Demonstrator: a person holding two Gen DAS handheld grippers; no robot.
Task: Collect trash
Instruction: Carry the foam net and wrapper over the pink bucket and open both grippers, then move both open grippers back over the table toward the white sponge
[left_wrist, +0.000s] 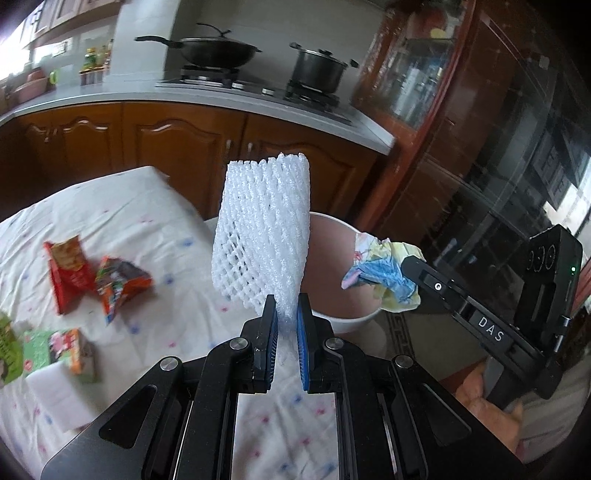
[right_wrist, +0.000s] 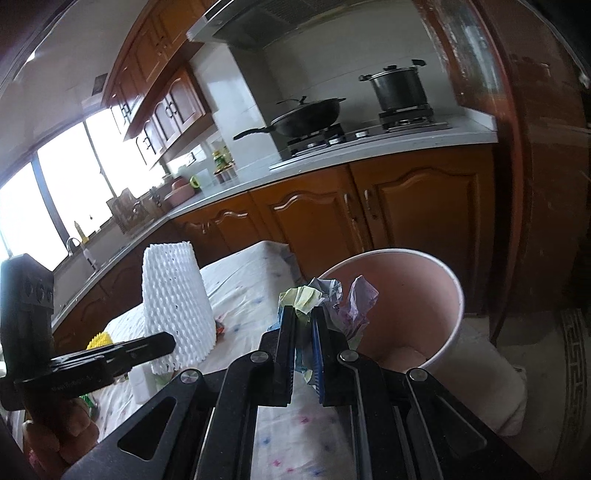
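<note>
My left gripper (left_wrist: 286, 308) is shut on a white foam fruit net (left_wrist: 260, 229) and holds it upright above the table edge, just in front of the pink trash bin (left_wrist: 332, 258). The net also shows in the right wrist view (right_wrist: 177, 299). My right gripper (right_wrist: 303, 317) is shut on a crumpled wad of coloured paper (right_wrist: 325, 295) and holds it at the near rim of the bin (right_wrist: 406, 295). In the left wrist view the paper wad (left_wrist: 384, 277) hangs over the bin's right rim, held by the right gripper (left_wrist: 410, 269).
The table wears a white spotted cloth (left_wrist: 147, 229). On it lie red snack wrappers (left_wrist: 96, 277), a green carton (left_wrist: 59, 350) and a white sponge block (left_wrist: 59, 391). Wooden cabinets (left_wrist: 184, 147) and a counter with a wok and a pot stand behind. A dark cabinet stands on the right.
</note>
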